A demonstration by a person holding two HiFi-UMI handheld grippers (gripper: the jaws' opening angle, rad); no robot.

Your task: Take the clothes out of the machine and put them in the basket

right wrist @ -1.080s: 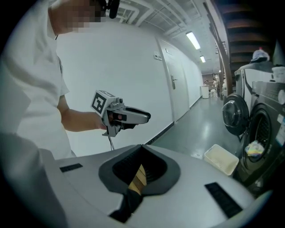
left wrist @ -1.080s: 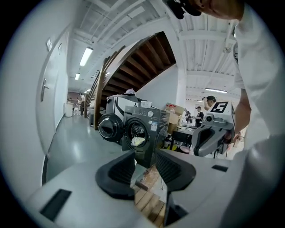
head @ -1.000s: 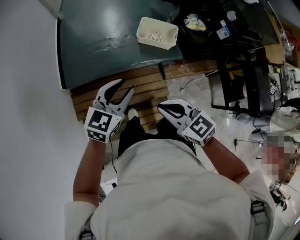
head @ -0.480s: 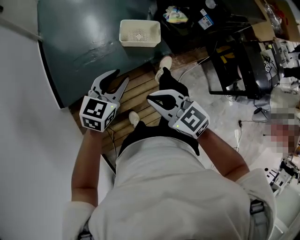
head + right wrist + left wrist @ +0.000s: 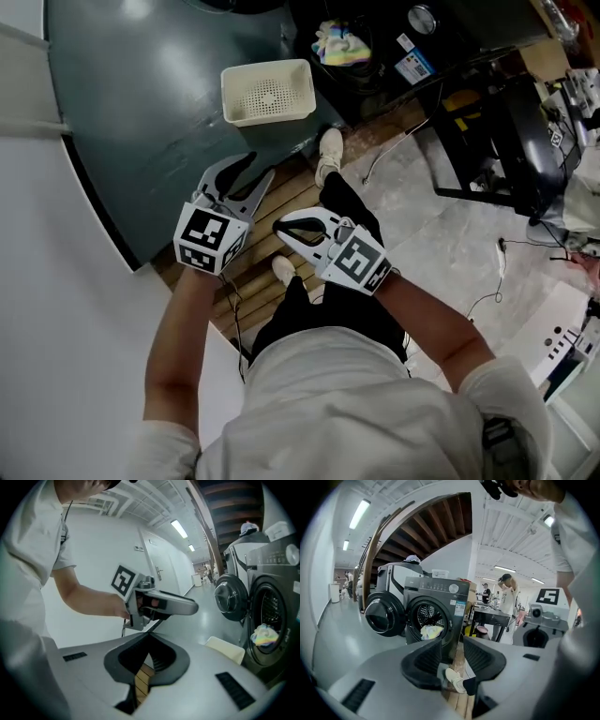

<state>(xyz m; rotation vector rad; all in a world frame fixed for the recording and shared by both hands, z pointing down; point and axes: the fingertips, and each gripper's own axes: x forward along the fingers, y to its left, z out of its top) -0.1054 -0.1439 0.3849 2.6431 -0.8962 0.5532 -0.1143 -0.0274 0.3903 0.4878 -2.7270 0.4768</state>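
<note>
A dark front-loading washing machine [image 5: 436, 611] stands with its round door [image 5: 384, 613] swung open. Pale yellow and white clothes [image 5: 431, 631] lie in the drum mouth; these clothes [image 5: 340, 42] also show at the top of the head view. A cream perforated basket [image 5: 267, 92] sits on the grey floor beside the machine, and the same basket [image 5: 225, 648] shows low in the right gripper view. My left gripper [image 5: 255, 169] is open and empty, pointing toward the basket. Beside it, my right gripper [image 5: 278, 228] is shut with nothing in it. Both are well short of the machine.
A wooden slatted strip [image 5: 272, 202] runs under the grippers, with the person's white shoes [image 5: 328, 150] on it. A black metal workbench [image 5: 487, 141] and cables [image 5: 394, 155] on the floor stand to the right. A white wall [image 5: 56, 281] is on the left.
The person has stepped forward; basket and machine have come closer and shifted toward the middle of the view. Both grippers travelled along with unchanged jaws.
</note>
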